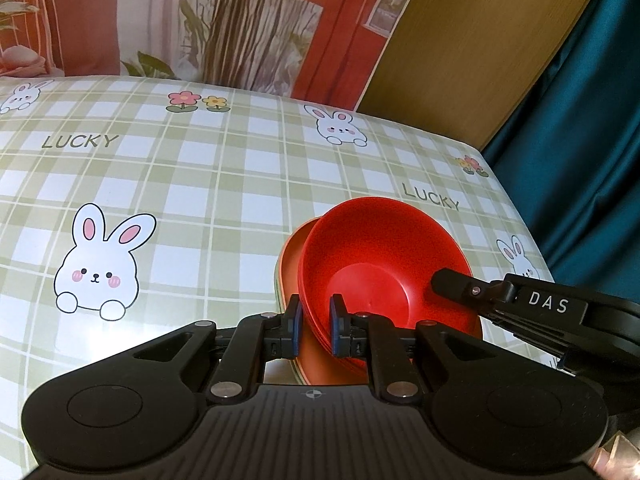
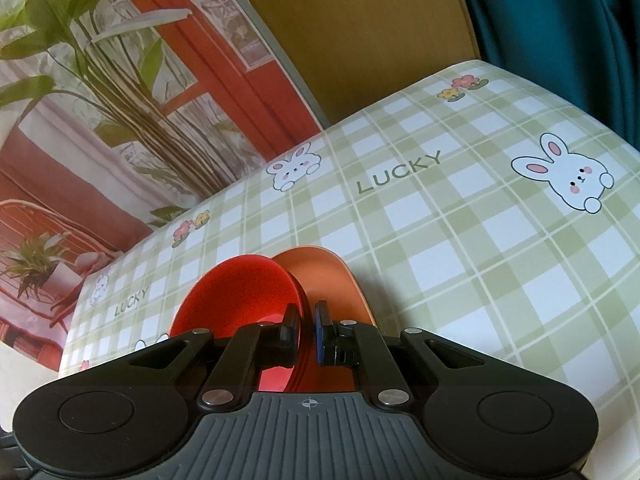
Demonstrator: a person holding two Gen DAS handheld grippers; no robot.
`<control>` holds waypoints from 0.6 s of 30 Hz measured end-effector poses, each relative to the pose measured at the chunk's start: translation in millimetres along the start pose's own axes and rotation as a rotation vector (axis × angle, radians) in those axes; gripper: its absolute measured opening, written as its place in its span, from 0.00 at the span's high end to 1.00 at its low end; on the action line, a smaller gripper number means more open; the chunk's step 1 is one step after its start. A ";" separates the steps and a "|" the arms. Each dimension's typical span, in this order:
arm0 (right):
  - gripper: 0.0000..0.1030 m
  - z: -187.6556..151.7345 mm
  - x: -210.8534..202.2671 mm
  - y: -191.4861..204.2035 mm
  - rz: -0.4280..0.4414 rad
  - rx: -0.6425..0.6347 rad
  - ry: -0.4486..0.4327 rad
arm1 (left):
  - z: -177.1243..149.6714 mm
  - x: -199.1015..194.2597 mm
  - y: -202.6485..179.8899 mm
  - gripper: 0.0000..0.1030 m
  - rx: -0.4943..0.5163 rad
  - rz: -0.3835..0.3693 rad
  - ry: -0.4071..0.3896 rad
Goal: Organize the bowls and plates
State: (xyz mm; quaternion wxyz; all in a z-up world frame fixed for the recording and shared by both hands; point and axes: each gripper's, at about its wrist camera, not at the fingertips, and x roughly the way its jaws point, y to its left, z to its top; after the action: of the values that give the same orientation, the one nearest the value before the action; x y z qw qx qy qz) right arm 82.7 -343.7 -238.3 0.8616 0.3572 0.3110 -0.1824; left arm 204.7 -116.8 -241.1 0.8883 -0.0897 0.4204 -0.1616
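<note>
A stack of red bowls (image 1: 380, 256) sits on a stack of orange plates (image 1: 292, 264) near the table's right front. My left gripper (image 1: 316, 322) is shut on the near rim of the red bowls, one pad inside and one outside. In the right wrist view the red bowls (image 2: 240, 296) and the orange plates (image 2: 320, 276) show again. My right gripper (image 2: 307, 330) is shut on the bowls' rim from the other side. Its finger also shows in the left wrist view (image 1: 452, 280), resting inside the top bowl.
The table has a green checked cloth with rabbits (image 1: 200, 180). A picture wall with a plant (image 2: 100, 80) stands behind it. A wooden panel (image 1: 480, 52) and a teal curtain (image 1: 592, 120) are at the right edge.
</note>
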 end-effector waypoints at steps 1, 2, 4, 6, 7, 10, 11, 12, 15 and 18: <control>0.93 0.0 -0.1 0.1 0.000 0.000 0.000 | 0.0 -0.3 0.4 0.86 -0.001 -0.001 -0.001; 0.93 0.1 -0.3 0.3 0.000 0.000 0.000 | 0.2 -0.3 0.4 0.86 -0.002 -0.002 -0.001; 0.93 -0.4 0.3 0.4 -0.001 -0.001 0.000 | 1.0 -0.1 -0.1 0.86 0.002 0.000 0.001; 0.93 -0.3 0.0 0.6 -0.002 -0.002 0.000 | 2.1 -0.2 -1.5 0.85 0.015 0.004 -0.001; 0.92 -0.3 -0.1 0.8 -0.001 -0.002 0.000 | 2.8 -0.5 -2.9 0.80 0.025 0.006 -0.002; 0.88 -0.4 -1.4 -1.1 0.007 -0.007 -0.009 | 4.4 -3.2 -5.5 0.68 0.038 -0.007 -0.019; 0.86 0.1 -2.4 -0.9 0.007 -0.010 -0.011 | 5.1 -5.0 -6.6 0.65 0.044 -0.011 -0.030; 0.82 0.5 -3.8 -0.3 0.003 -0.017 -0.018 | 6.0 -6.7 -8.0 0.62 0.051 -0.010 -0.038; 0.79 1.8 -8.7 2.8 -0.005 -0.034 -0.035 | 8.5 -11.7 -10.3 0.60 0.063 -0.011 -0.055; 0.74 4.0 -15.5 6.6 -0.011 -0.057 -0.057 | 8.3 -15.3 -9.1 0.54 0.060 -0.014 -0.056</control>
State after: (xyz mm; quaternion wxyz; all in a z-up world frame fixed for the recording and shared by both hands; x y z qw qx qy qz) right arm 76.4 -340.7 -222.4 0.8790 0.3256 0.2932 -0.1882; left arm 200.1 -119.5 -222.2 0.9008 -0.0706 0.3897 -0.1778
